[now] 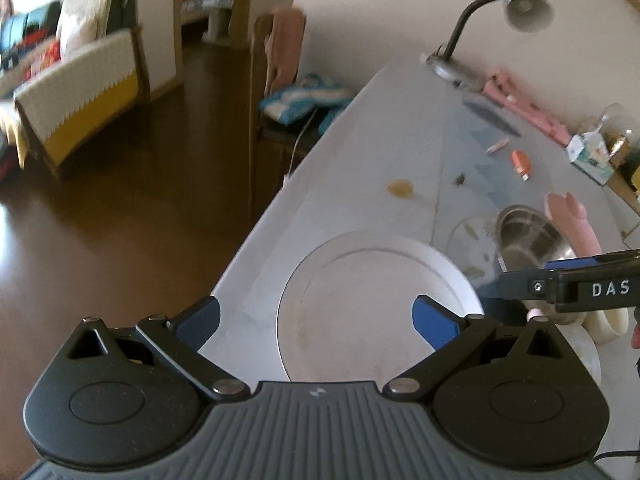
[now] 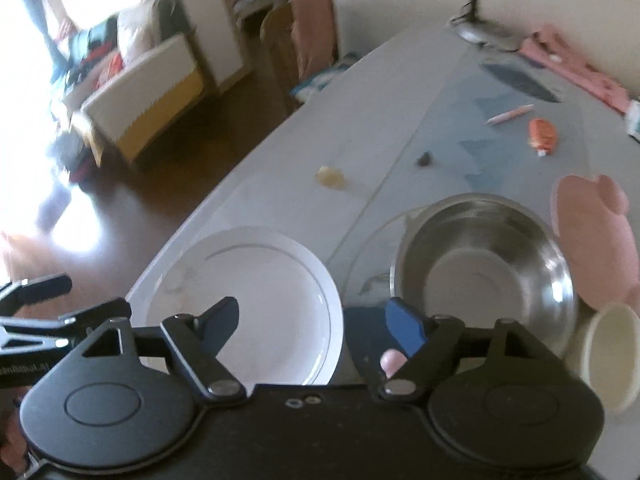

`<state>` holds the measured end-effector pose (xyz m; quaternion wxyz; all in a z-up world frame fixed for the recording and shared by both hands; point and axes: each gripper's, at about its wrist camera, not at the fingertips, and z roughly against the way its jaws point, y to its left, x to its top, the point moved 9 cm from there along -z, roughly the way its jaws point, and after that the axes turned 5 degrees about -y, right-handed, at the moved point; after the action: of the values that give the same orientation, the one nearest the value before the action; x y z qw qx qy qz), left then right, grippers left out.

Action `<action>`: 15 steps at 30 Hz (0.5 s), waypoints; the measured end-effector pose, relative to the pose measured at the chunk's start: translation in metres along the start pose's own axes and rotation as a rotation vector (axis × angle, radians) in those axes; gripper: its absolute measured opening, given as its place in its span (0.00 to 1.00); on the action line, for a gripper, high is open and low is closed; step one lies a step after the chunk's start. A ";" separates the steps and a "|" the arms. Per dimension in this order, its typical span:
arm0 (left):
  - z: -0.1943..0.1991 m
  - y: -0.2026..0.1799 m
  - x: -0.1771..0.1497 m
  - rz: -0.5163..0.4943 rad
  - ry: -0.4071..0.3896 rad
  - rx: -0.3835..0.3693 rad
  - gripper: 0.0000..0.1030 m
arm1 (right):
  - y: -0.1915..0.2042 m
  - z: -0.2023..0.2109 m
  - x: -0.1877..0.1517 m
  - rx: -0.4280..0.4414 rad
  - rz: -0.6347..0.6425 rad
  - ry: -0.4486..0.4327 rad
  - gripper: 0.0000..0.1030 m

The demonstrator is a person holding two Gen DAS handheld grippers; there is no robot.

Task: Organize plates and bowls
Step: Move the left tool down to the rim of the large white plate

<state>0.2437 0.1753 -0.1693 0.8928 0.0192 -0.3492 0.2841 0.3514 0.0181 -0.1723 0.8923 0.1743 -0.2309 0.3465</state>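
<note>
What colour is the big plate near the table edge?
White, with a thin ring near the rim; the plate shows best in the right wrist view.

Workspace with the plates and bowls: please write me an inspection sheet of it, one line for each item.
Surface: grey table, a yellowish stain and a dark crumb on it.
Job's things: white plate near the table's edge; steel bowl beside it; pink plate; cream cup.
Clutter: pink pen, orange tube, desk lamp, small carton.
Grippers: left gripper open over the white plate; right gripper open, nothing between its fingers.
Cables: a thin white cord by the chair.
Surroundings: wooden chair with cloth, brown floor, sofa.
</note>
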 end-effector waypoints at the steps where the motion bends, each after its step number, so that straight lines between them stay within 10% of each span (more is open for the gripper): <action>1: -0.007 0.002 -0.001 0.012 0.026 -0.002 0.99 | 0.000 -0.007 0.000 0.004 0.007 0.019 0.72; 15: -0.061 0.015 -0.027 0.094 0.249 -0.036 0.65 | -0.005 -0.066 -0.001 0.007 0.046 0.206 0.40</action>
<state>0.2573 0.1891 -0.2347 0.9152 -0.0486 -0.2411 0.3193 0.3732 0.0451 -0.2285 0.9024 0.1356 -0.1408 0.3839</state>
